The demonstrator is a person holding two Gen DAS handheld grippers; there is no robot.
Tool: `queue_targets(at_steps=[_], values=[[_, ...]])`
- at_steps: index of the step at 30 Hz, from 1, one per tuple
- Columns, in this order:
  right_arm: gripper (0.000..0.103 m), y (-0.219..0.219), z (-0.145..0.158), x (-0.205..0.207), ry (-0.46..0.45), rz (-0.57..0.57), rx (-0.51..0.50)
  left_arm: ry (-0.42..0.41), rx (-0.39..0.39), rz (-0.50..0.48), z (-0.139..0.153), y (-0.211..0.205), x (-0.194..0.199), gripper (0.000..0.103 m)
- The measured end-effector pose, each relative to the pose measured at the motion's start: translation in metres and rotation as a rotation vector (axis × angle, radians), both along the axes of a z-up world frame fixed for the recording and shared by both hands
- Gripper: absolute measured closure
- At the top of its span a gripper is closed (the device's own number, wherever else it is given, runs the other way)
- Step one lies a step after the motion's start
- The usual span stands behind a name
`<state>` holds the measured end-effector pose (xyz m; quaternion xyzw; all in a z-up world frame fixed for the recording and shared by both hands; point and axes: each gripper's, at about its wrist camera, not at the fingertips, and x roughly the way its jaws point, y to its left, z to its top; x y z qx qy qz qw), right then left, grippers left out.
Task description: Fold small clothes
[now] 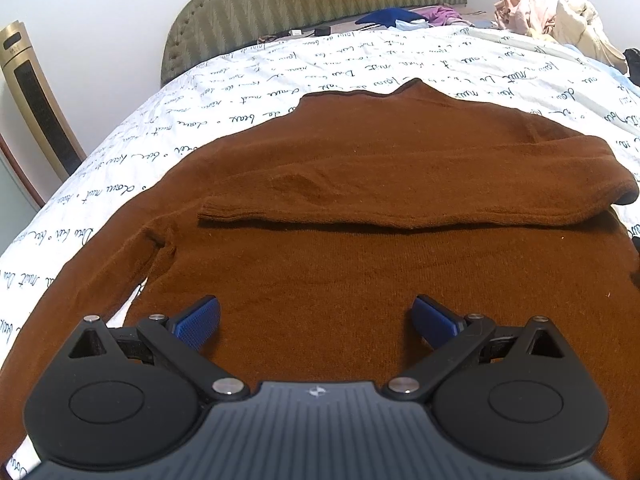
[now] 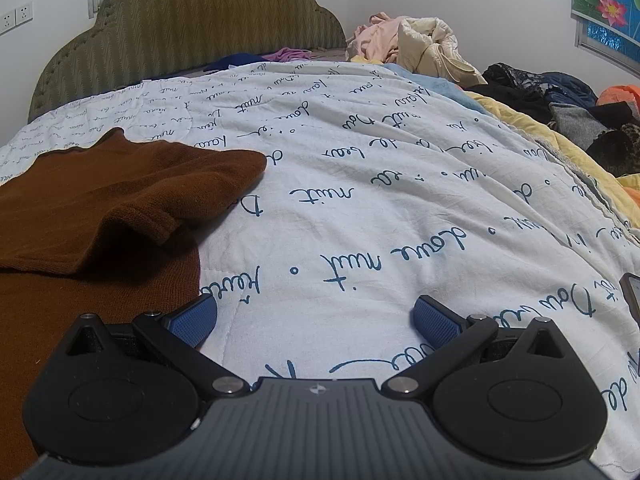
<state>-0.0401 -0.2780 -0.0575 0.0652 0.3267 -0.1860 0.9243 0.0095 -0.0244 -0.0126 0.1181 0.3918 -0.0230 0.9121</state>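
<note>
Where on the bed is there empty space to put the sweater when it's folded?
The biggest bare patch is the white quilt right of the brown sweater, ahead of the open right gripper. A smaller strip lies between the sweater's collar and the headboard. It's crowded along the far right edge, with the clothes pile and dark clothes.

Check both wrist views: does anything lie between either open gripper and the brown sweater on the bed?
Nothing visible does. The left gripper hangs open directly over the brown sweater. The right gripper is open over bare quilt, the sweater's edge just beside its left finger.
</note>
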Motion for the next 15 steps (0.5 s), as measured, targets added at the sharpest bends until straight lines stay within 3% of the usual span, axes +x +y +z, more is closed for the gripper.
queue_targets(at_steps=[15], values=[[0.0,0.0001,0.0,-0.0003,0.0,0.0,0.0,-0.004,0.008,-0.016,-0.0005,-0.0047,-0.0047,0.0]])
